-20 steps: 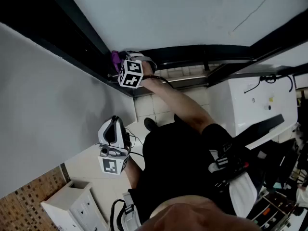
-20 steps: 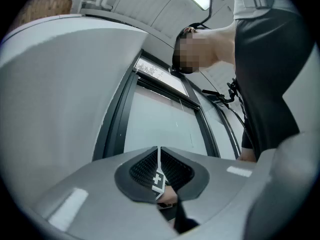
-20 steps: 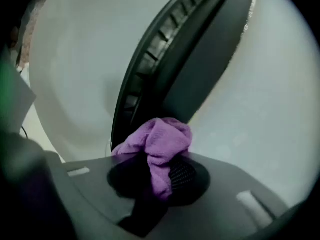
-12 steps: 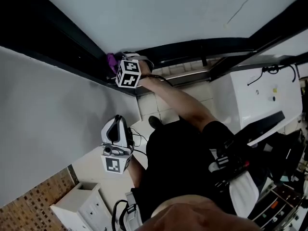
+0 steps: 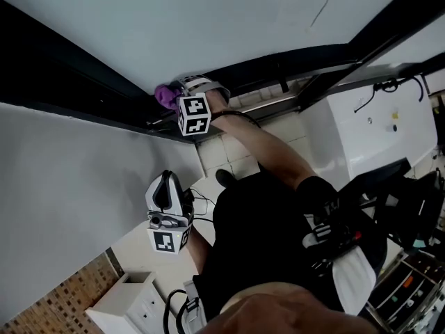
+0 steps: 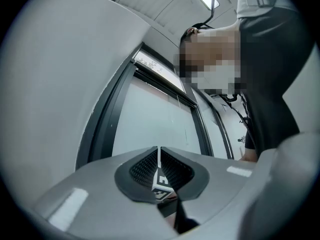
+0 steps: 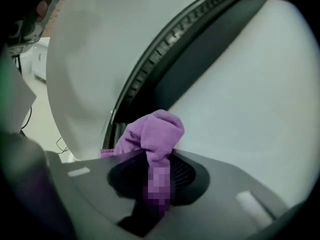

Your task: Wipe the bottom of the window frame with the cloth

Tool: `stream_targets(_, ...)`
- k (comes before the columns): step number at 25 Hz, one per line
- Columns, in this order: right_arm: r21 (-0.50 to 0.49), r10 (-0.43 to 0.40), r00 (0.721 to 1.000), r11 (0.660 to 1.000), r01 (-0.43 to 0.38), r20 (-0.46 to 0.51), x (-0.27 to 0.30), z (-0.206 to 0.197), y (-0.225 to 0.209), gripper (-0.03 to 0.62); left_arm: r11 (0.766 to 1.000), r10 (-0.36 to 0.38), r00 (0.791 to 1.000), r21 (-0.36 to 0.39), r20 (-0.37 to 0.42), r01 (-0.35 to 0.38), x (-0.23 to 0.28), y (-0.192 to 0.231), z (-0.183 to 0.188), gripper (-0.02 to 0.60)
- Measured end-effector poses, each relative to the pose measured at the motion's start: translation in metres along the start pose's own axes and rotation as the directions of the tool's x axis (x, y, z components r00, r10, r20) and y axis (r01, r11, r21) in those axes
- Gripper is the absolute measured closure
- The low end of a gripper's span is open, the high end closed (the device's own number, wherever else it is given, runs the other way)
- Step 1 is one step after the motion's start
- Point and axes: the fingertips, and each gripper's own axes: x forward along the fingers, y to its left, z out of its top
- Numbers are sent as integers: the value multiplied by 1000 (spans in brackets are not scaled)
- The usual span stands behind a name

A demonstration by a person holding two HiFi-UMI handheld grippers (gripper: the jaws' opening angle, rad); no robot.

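One purple cloth — against dark window frame.

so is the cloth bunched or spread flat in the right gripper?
Bunched: the purple cloth pokes out of the right gripper's shut jaws as a crumpled wad, beside the window frame.

Purple cloth lies against the dark window frame bottom.

The right tool holds a purple cloth against the dark window frame, left tool well apart.
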Motion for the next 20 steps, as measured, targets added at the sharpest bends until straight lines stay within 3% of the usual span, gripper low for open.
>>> stream_targets(2,57,-53,989,997,61,-136,-22,-58,-18,523,1000,-20,1000,3,-1,20,6,-2,-3,578)
stream_targets(4,104,-97,948,986,134,-303,-54,-119,-40,523,999,-43,999,0,-6,43,11,-3,-8,578)
stream_targets(6,93,-120,902,981,173,-414,-76,-151,-52,523,998,-62,998,-17,-13,62,15,-4,-16,578)
stream_targets(7,79,-122,905,983,168,-406,-77,-146,-51,522,997,-69,998,-27,-13,68,18,-4,-18,578)
stream_targets(8,66,-115,930,987,147,-349,-72,-126,-45,520,996,-76,997,-37,-10,75,22,-6,-19,578)
stream_targets(10,24,-67,986,997,71,-152,-52,-69,-23,520,994,-92,996,-51,-4,92,29,-10,-19,578)
stream_targets(11,-6,-43,996,999,42,-82,-42,-50,-12,520,994,-100,995,-50,-3,99,33,-12,-20,578)
stream_targets(13,-31,-56,993,998,53,-106,-36,-58,-10,525,993,-112,994,-43,-9,111,37,-16,-20,578)
stream_targets(14,-30,-97,975,995,93,-198,-45,-85,-19,525,992,-117,993,-41,-8,116,39,-18,-19,578)
stream_targets(15,-34,-144,935,989,141,-323,-60,-122,-32,525,992,-120,993,-44,0,120,40,-19,-16,578)
stream_targets(17,-41,-183,822,981,191,-540,-97,-193,-56,528,990,-119,993,-70,25,121,42,-17,-13,578)
stream_targets(18,-48,-171,788,983,177,-592,-109,-211,-62,526,989,-117,993,-83,28,119,42,-14,-16,578)
stream_targets(20,-153,-176,768,983,103,-616,-112,-208,-66,523,989,-114,993,-95,18,115,41,-10,-27,578)
